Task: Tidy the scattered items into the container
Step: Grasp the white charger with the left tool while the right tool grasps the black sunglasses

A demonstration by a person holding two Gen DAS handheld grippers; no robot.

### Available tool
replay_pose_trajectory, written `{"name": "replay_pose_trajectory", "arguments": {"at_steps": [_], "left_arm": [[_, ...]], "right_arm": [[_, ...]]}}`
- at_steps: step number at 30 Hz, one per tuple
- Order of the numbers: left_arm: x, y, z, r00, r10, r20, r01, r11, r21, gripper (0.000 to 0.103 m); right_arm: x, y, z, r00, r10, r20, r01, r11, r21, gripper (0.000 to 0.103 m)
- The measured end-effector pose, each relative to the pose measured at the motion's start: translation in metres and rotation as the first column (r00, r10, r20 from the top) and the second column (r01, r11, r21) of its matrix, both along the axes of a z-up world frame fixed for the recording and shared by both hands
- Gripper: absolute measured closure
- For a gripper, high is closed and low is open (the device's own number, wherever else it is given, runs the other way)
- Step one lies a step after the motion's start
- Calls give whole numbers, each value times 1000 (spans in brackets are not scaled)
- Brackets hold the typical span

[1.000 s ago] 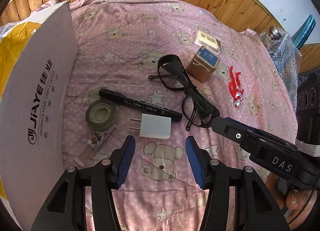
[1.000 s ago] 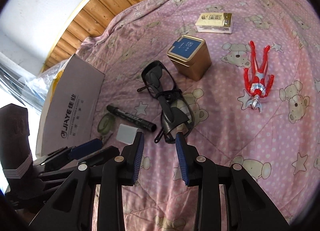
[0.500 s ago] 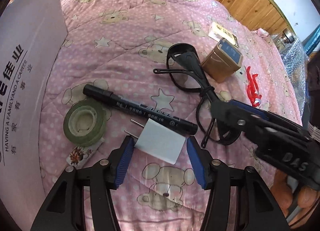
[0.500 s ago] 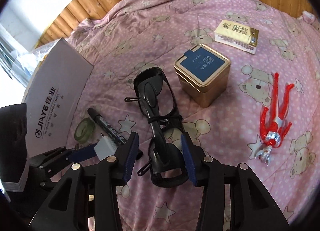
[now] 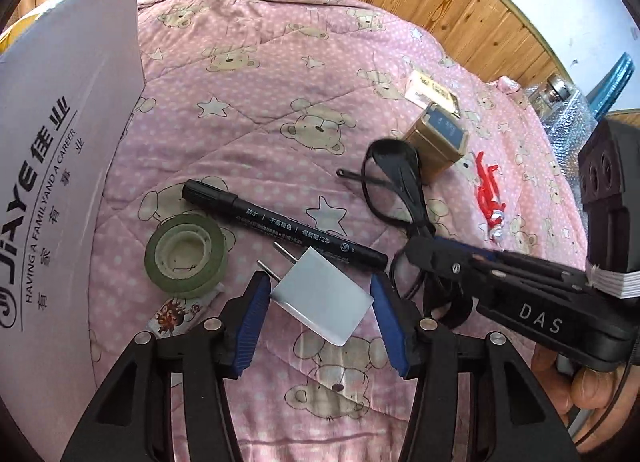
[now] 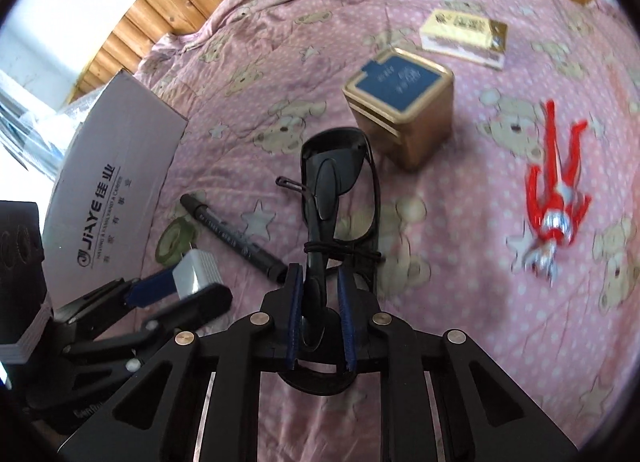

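A white plug charger [image 5: 320,298] lies on the pink quilt between the pads of my left gripper [image 5: 318,282], which is open; the pads stand close against its sides. My right gripper [image 6: 319,278] is shut on black glasses [image 6: 336,178], which stand on edge in front of it. In the left wrist view the glasses [image 5: 396,182] stick out beyond the right gripper [image 5: 420,252]. The white cardboard box [image 5: 60,162] stands at the left. A black marker [image 5: 280,222] and a green tape roll [image 5: 184,258] lie just beyond the charger.
A gold tin with a blue lid [image 6: 404,102], a flat yellow-white pack [image 6: 464,32] and a red toy figure [image 6: 556,198] lie farther right. A small printed sachet [image 5: 172,312] sits by the tape. Wood panelling rims the bed; a hand [image 5: 592,390] holds the right gripper.
My right gripper has moved onto the glasses and shut on them, tipping them on edge. My left gripper has moved forward so that its pads flank the charger.
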State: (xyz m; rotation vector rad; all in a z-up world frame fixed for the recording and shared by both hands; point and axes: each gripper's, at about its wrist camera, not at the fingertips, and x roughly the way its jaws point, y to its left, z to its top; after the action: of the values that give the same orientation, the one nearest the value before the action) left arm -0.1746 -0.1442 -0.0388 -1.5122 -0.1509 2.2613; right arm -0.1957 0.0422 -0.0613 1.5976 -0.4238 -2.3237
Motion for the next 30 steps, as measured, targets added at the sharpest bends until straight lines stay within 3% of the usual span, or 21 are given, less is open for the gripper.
{"name": "replay_pose_trajectory", "arguments": {"at_steps": [15,23,26,28,30], "left_arm": [[13,3,23,999,-19,-26,20,999,47,50],[21,-8,-10,995,49,91,-50,999,4,49],[22,-4,-10,993,66,97,-65,998,-14,49],[23,2,-9,996,48,80,-47,999,-23,49],[23,12,-4,999,-39,23,40,999,-32,59]], "right_arm": [[23,-1,16,1000,-19,-23,19,999,-31,87],[40,3,1,1000,-17,24,18,1000,-18,86],[39,1,0,1000,-12,24,12,1000,-17,86],[38,-1,0,1000,-7,24,7,1000,-17,86],[38,-1,0,1000,1,31,0,999,-35,86]]}}
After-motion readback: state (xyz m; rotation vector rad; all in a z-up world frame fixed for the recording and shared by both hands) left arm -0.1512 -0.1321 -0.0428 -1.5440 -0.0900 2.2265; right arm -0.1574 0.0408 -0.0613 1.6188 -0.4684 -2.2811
